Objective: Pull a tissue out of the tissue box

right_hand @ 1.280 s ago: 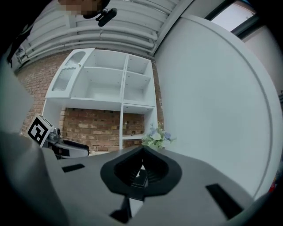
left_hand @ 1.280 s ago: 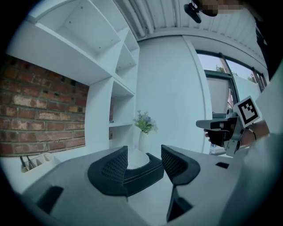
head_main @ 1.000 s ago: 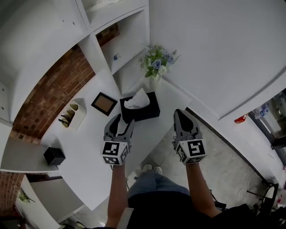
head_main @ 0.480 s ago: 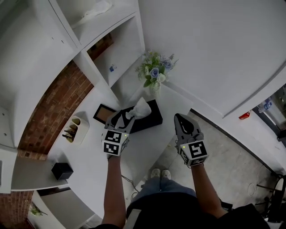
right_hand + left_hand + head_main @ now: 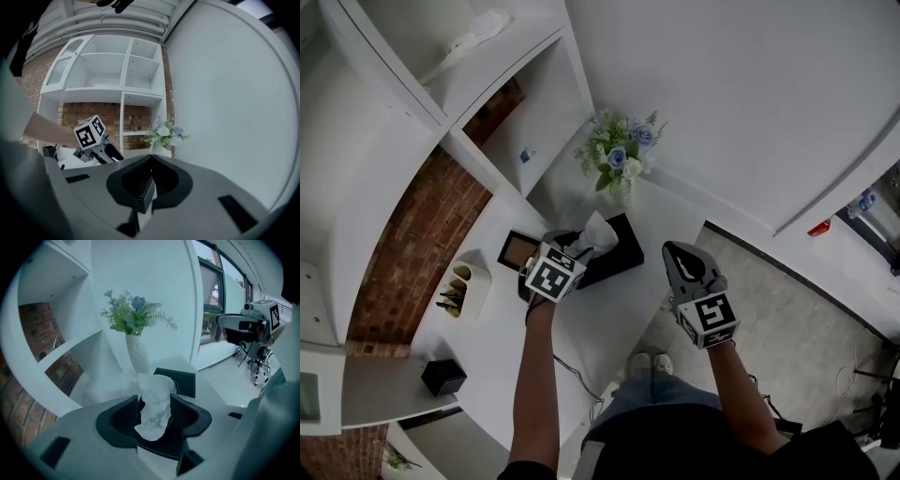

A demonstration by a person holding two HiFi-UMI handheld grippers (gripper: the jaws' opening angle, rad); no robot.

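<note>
A black tissue box [image 5: 617, 259] [image 5: 182, 381] lies on the white desk [image 5: 497, 337], with a white tissue [image 5: 598, 232] [image 5: 154, 406] standing up from its slot. My left gripper [image 5: 579, 251] [image 5: 154, 401] is right over the box. It is open, one jaw on each side of the tissue, and the tissue fills the gap between them. My right gripper [image 5: 677, 251] [image 5: 150, 180] hovers off the desk's right edge over the floor. It is shut, with nothing in it.
A vase of flowers [image 5: 620, 157] [image 5: 133, 319] stands just behind the box by the wall. A picture frame [image 5: 518, 248], a white holder [image 5: 459, 286] and a small black box [image 5: 442, 375] lie to the left. White shelves [image 5: 487, 84] rise behind the desk.
My left gripper has moved forward from the desk's near side to the box, and its jaws now flank the tissue. The right gripper has hardly moved.
</note>
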